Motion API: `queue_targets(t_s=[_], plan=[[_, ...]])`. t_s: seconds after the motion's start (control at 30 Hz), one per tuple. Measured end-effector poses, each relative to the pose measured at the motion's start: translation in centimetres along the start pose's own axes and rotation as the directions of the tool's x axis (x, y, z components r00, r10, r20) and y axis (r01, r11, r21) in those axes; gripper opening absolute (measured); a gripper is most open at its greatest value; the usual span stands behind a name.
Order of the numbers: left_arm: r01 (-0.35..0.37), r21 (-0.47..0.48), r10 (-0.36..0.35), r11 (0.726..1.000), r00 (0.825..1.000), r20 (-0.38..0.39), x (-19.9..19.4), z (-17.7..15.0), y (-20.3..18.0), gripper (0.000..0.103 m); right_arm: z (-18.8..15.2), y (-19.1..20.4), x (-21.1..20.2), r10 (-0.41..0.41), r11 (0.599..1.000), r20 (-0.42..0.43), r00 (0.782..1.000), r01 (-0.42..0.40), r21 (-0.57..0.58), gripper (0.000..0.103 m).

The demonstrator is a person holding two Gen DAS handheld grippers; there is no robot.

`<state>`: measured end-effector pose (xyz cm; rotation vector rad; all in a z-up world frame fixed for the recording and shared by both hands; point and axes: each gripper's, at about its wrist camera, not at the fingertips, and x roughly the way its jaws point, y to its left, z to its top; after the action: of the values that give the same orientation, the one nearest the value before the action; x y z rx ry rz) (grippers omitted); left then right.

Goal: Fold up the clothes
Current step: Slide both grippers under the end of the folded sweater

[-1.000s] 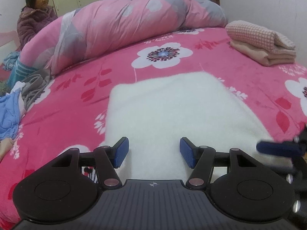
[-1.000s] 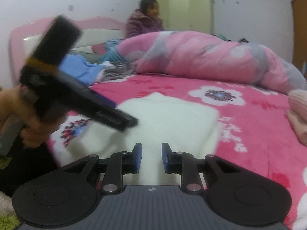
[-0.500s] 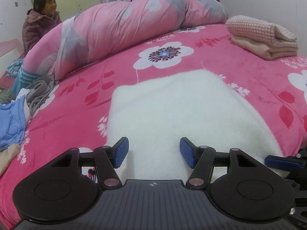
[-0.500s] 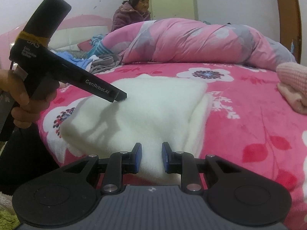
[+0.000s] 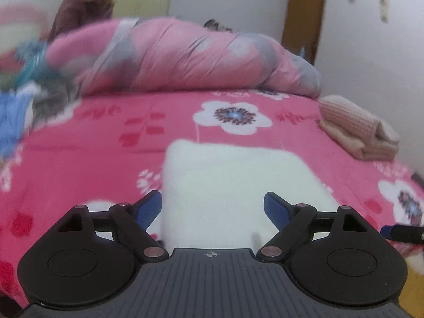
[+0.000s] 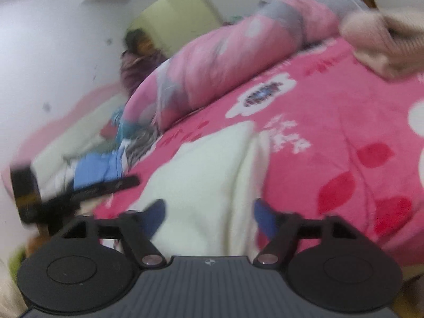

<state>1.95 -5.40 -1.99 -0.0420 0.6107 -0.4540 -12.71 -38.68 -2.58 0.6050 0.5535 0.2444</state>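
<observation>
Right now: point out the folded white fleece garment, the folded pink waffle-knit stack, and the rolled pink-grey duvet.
folded white fleece garment (image 5: pixel 238 182), left wrist view, top face.
folded pink waffle-knit stack (image 5: pixel 352 122), left wrist view, upper layer.
rolled pink-grey duvet (image 5: pixel 185 58), left wrist view, middle bulge.

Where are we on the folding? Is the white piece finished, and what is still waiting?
Done: the white garment lies folded into a compact rectangle on the bedspread, and a folded pink stack sits at the right edge. In hand: nothing; the left gripper and right gripper are both open over the white garment. Left: a loose pile of clothes near the headboard looks unfolded.
</observation>
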Motion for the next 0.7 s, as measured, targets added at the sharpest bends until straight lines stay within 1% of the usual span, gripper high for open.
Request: queue_targets(t_s=[0.07,0.1,0.13,0.17,0.2,0.27,0.33,0.43,0.57,0.6,0.7], plan=[[0.053,-0.095,-0.060,0.994,0.995,-0.080,1.7,0.0,2.3,0.085,1.2,-2.2,1.1,0.032,0.993,-0.023,0.999,-0.029,0.112,0.081],[0.088,-0.158,-0.107,0.984,0.988,-0.114,2.5,-0.1,3.5,0.085,1.7,-3.3,1.7,0.050,0.986,-0.032,0.998,-0.045,0.160,0.082],[0.131,-0.230,-0.165,0.964,0.977,-0.137,3.2,-0.4,4.7,0.085,2.2,-4.3,2.3,0.069,0.976,-0.041,0.997,-0.059,0.208,0.083],[0.179,-0.292,-0.229,0.940,0.962,-0.148,3.9,-0.6,5.7,0.085,2.7,-5.3,3.0,0.086,0.965,-0.051,0.995,-0.071,0.252,0.083],[0.220,-0.344,-0.286,0.913,0.946,-0.154,4.6,-0.9,6.6,0.085,3.0,-6.0,4.0,0.089,0.960,-0.083,0.993,-0.063,0.273,0.083],[0.266,-0.375,-0.345,0.888,0.924,-0.163,5.6,-1.4,7.4,0.085,3.5,-7.2,6.0,0.086,0.957,-0.153,0.984,-0.039,0.288,0.083],[0.302,-0.385,-0.392,0.872,0.902,-0.181,6.5,-1.7,7.7,0.086,3.7,-7.4,7.7,0.078,0.965,-0.210,0.975,-0.020,0.263,0.084],[0.365,-0.428,-0.475,0.827,0.860,-0.185,7.8,-2.0,8.2,0.088,4.2,-6.8,8.9,0.099,0.977,-0.248,0.964,-0.047,0.208,0.091],[0.409,-0.418,-0.522,0.811,0.829,-0.202,9.1,-1.8,8.1,0.092,4.6,-5.8,11.0,0.126,0.985,-0.324,0.938,-0.079,0.154,0.093],[0.416,-0.414,-0.528,0.810,0.824,-0.204,9.4,-1.8,8.1,0.092,4.7,-5.5,11.5,0.141,0.985,-0.340,0.930,-0.095,0.147,0.093],[0.430,-0.407,-0.539,0.806,0.817,-0.204,10.0,-1.7,7.8,0.092,4.7,-4.7,13.7,0.208,0.977,-0.402,0.892,-0.165,0.138,0.093]])
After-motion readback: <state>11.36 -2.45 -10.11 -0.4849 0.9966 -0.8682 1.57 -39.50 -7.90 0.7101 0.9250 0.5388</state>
